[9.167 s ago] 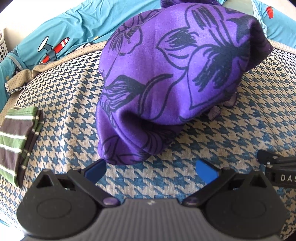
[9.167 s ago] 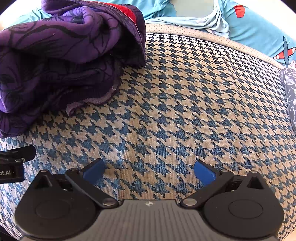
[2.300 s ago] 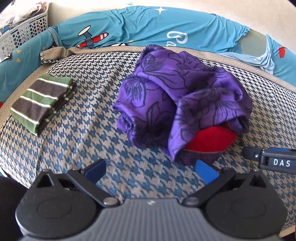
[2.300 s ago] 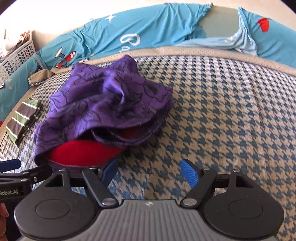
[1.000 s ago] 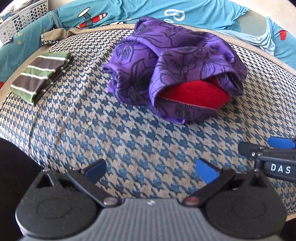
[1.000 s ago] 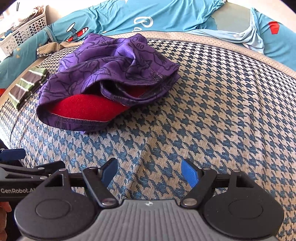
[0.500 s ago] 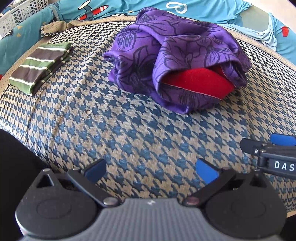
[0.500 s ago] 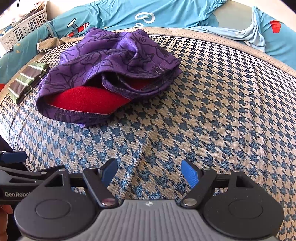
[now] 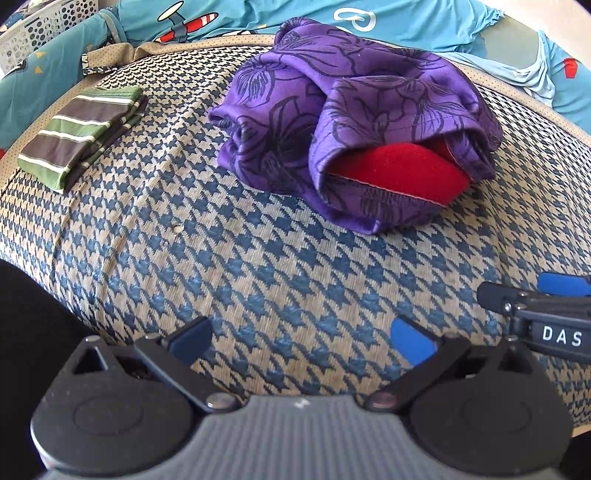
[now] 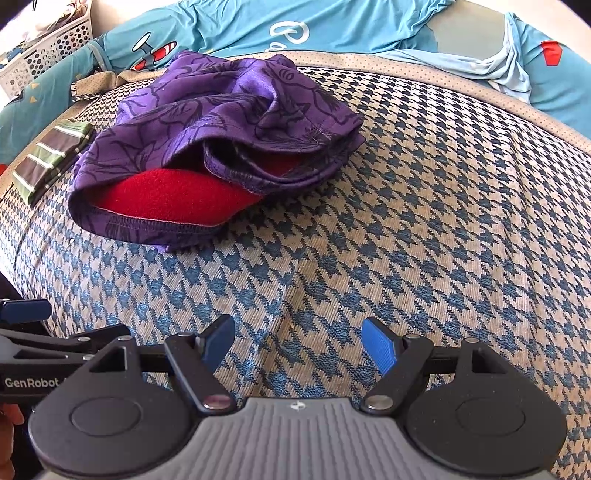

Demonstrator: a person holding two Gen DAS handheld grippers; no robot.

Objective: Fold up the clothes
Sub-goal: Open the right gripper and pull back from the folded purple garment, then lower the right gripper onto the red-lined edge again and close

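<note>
A crumpled purple garment with a dark flower print (image 9: pixel 354 122) lies in a heap on the houndstooth cushion (image 9: pixel 295 266), its red lining (image 9: pixel 399 170) showing at the near opening. It also shows in the right wrist view (image 10: pixel 229 122) with the red lining (image 10: pixel 173 199). My left gripper (image 9: pixel 301 338) is open and empty, low over the cushion, well short of the garment. My right gripper (image 10: pixel 299 345) is open and empty, beside the left one, also short of the garment.
A folded green and brown striped garment (image 9: pixel 81 129) lies at the cushion's far left. A blue airplane-print sheet (image 10: pixel 332 29) covers the back. A white perforated basket (image 10: pixel 40 55) stands at the far left. The cushion's near-left edge drops into dark.
Both grippers have stayed open and empty and edged a little closer to the purple garment, which now looks slightly larger. The garment itself has not moved.
</note>
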